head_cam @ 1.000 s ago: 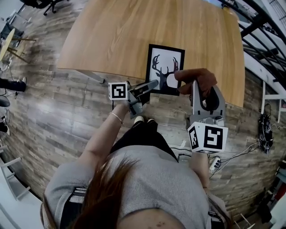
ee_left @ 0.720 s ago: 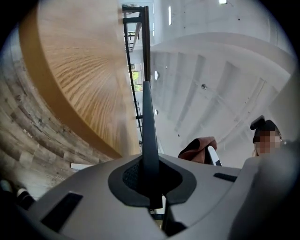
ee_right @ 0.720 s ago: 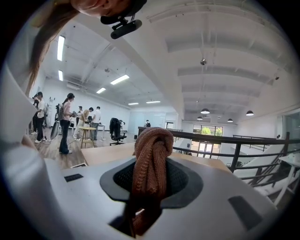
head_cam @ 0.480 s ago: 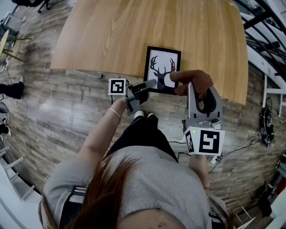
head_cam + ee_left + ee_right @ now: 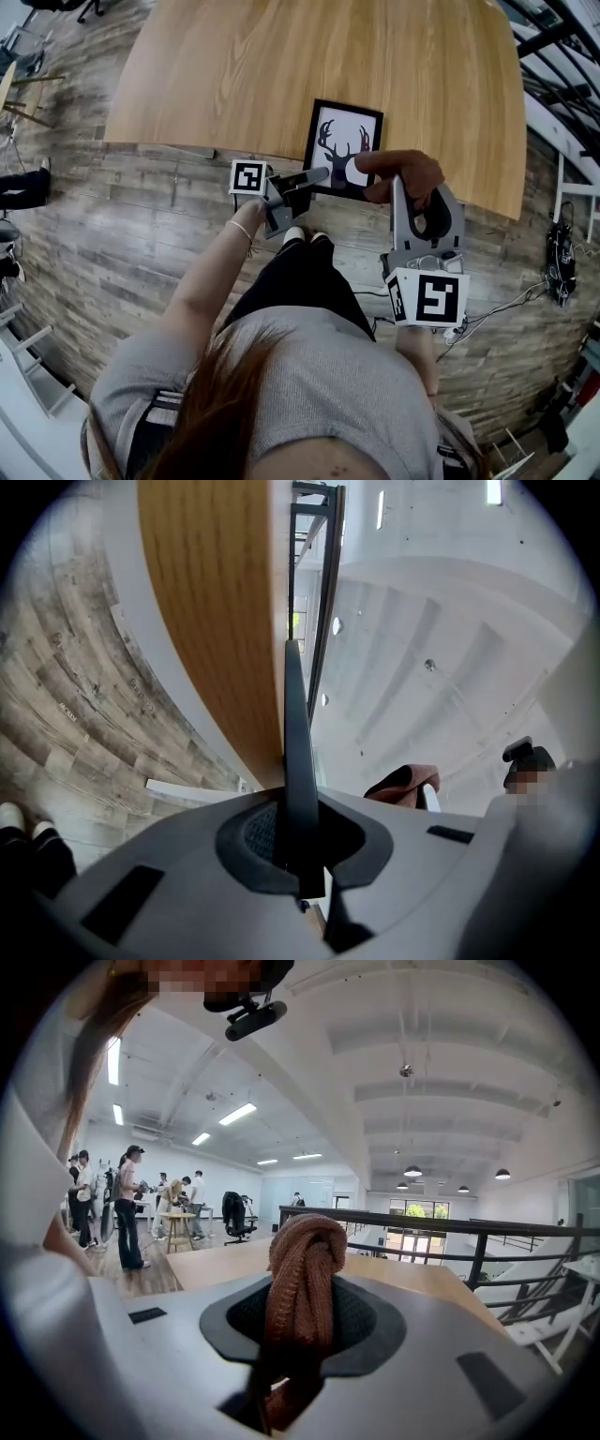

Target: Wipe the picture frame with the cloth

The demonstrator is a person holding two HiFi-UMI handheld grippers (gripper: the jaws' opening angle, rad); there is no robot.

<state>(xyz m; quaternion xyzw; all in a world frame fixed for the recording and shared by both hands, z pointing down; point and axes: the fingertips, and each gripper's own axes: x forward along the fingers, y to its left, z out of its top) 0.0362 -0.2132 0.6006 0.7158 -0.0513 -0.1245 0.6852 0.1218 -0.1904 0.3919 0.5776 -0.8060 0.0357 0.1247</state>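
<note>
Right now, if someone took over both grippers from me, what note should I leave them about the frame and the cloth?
Left gripper shut on the picture frame, at its near left corner, by the table's near edge.
Right gripper shut on the brown cloth, bunched at the frame's near right side.
Done: both grips set, cloth brought to the frame.
Left: wipe across the frame; how much is already wiped can't be told.

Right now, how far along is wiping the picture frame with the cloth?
Done: the left gripper is shut on the lower edge of the picture frame, and the right gripper is shut on the cloth. In hand: the cloth sits over the frame's lower right corner. Left: the wiping itself; how much is already wiped doesn't show.
</note>
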